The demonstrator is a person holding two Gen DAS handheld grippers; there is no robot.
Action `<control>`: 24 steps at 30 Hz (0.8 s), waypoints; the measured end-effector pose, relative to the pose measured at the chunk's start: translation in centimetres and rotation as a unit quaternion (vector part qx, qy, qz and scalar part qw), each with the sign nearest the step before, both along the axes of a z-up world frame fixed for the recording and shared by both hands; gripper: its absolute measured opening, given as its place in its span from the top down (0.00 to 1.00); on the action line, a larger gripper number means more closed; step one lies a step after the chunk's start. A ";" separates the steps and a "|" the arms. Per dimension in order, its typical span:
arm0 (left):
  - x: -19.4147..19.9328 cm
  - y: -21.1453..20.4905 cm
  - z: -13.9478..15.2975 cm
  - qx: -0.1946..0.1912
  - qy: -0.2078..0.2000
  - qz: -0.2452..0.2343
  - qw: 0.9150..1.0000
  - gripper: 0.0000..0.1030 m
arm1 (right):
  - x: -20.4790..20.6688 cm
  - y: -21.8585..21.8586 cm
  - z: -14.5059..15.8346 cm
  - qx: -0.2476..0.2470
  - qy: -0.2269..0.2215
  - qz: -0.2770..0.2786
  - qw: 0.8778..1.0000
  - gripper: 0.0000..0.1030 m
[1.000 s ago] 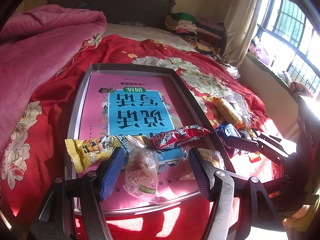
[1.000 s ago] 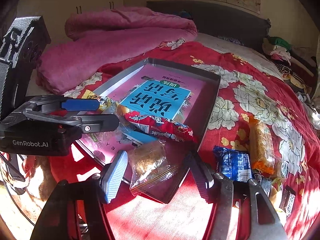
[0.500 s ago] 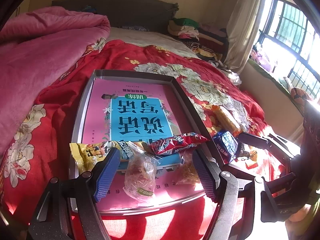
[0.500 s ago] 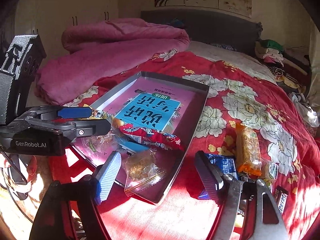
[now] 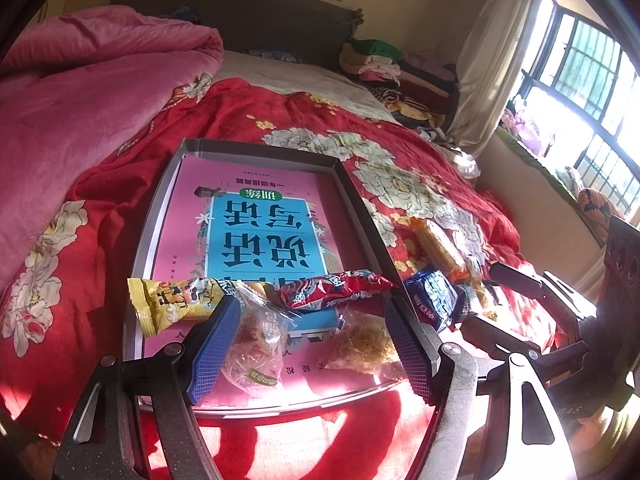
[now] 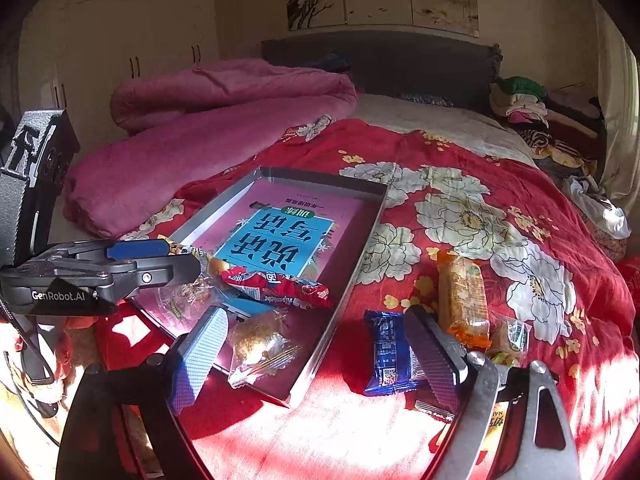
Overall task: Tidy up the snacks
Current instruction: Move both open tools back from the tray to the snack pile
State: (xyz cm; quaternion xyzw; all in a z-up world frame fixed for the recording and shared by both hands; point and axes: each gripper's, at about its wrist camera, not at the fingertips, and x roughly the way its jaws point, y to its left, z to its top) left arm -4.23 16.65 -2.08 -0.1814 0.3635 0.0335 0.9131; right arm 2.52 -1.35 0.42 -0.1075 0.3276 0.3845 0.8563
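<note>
Inside the shallow grey metal tray (image 6: 362, 236), near its front corner, lies a clear crinkled packet of golden crumbly snack (image 6: 260, 344), sunlit, beside a red glossy wrapper (image 6: 276, 290). Around it the right gripper (image 6: 316, 354) is opening wide, pads clear of everything. The left gripper (image 5: 312, 344) stands open over a clear pink-filled packet (image 5: 254, 346), not pressing it.

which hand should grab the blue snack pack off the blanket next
Right. The right gripper is opening, nothing between its fingers, and the blue pack lies just inside its right finger. The left gripper hangs over the tray.
</note>
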 end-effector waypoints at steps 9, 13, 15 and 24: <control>-0.3 -0.6 0.4 -0.011 0.007 0.007 1.000 0.23 | 0.9 -2.0 1.1 0.020 -0.004 -0.023 1.000 0.09; -0.5 -0.9 0.8 -0.008 0.007 0.011 1.000 0.23 | 0.9 -2.7 2.0 0.025 -0.010 -0.028 0.999 0.09; -0.3 -1.0 1.0 -0.004 0.008 0.014 1.000 0.23 | 0.9 -2.9 2.5 0.026 -0.014 -0.029 0.999 0.09; -0.8 -1.7 3.3 0.009 0.000 0.025 1.000 0.23 | 1.8 -3.8 6.0 0.050 -0.023 -0.036 0.998 0.09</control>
